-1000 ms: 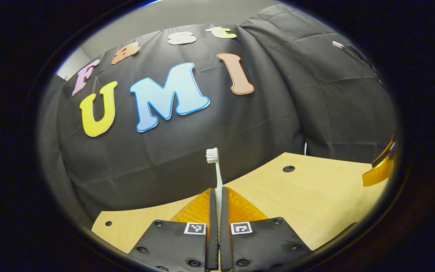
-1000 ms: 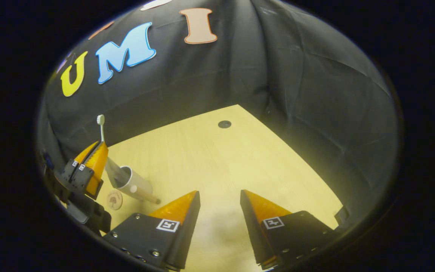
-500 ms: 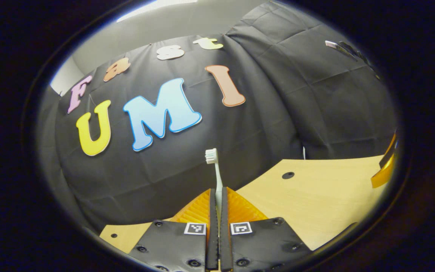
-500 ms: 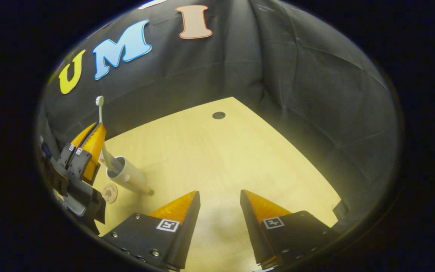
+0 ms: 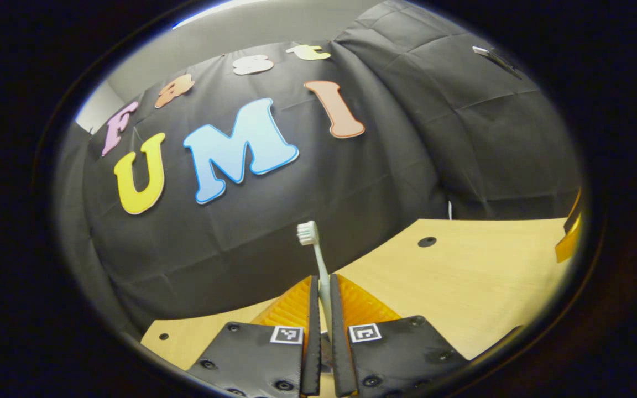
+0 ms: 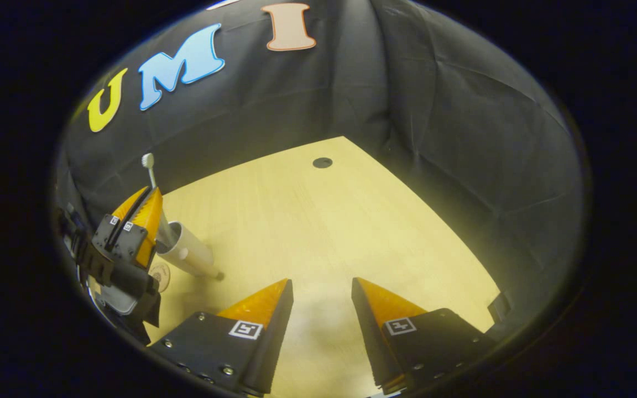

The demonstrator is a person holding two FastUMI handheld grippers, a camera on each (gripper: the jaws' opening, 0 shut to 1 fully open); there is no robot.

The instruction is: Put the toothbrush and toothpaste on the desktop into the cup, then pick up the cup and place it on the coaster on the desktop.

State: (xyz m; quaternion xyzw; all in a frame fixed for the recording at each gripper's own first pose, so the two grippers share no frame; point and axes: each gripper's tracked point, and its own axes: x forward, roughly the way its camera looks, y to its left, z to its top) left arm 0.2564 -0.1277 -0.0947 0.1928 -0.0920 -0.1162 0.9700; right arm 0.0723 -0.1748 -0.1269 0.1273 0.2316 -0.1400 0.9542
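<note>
Toothbrush [image 5: 318,260] stands upright at lower centre of the left gripper view, pinched between the left gripper [image 5: 321,309] fingers, bristles up. At left in the right gripper view it hangs over the white cup [image 6: 186,251], beside the coaster [image 6: 159,273]. The right gripper [image 6: 318,293] is spread wide, holding nothing, above the desktop [image 6: 318,221].

Two fisheye views riding the hand-held grippers.
Left looks low and level toward the far wall; right looks down from higher; both share the surface [image 6: 318,221].

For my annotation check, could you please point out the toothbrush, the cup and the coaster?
toothbrush [image 5: 308,232]: left gripper view, bristle head.
cup [image 6: 190,251]: right gripper view, side wall.
coaster [image 6: 160,273]: right gripper view, visible face.
</note>
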